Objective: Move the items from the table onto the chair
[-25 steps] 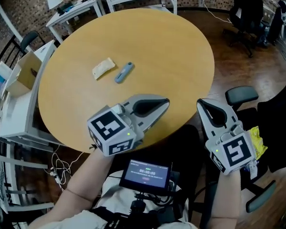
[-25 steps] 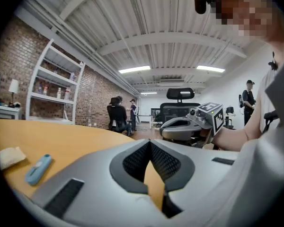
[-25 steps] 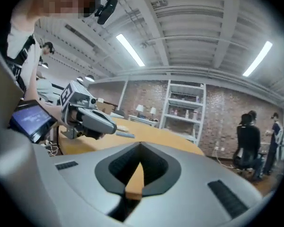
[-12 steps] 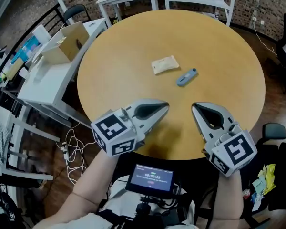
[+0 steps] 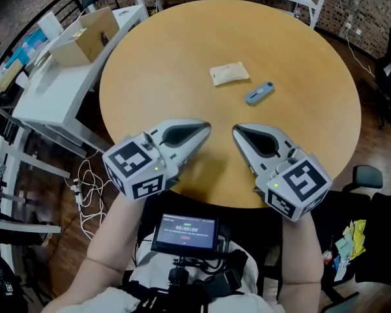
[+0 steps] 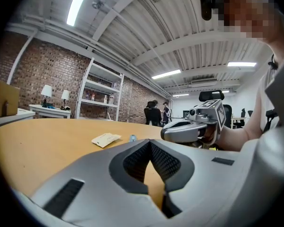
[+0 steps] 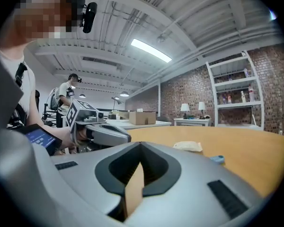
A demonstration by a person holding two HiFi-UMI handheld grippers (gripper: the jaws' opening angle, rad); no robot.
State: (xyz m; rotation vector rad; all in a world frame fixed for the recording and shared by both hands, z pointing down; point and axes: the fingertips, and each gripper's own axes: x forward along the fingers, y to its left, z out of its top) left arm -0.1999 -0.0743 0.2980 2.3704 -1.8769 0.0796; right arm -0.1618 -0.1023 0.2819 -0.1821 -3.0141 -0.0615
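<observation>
Table (image 5: 156,70) holds packet (image 5: 229,74) and blue tool (image 5: 259,92), cardboard box (image 5: 85,34) aside — left gripper (image 5: 205,128), right gripper (image 5: 236,130) pressed together.

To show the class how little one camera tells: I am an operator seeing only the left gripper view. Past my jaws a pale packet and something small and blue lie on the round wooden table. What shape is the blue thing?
Observer: From the head view, the small blue-grey plastic item is a short bar, lying apart from the pale flat packet, to its right.
Operator: Is the right hand-held gripper carrying anything?
Observer: No. Its own view shows the right hand-held gripper shut, nothing between the jaws.
Operator: Where is the chair?
Observer: The black office chair stands off the round wooden table's lower right edge in the head view; yellow packaging shows below its armrest.
</observation>
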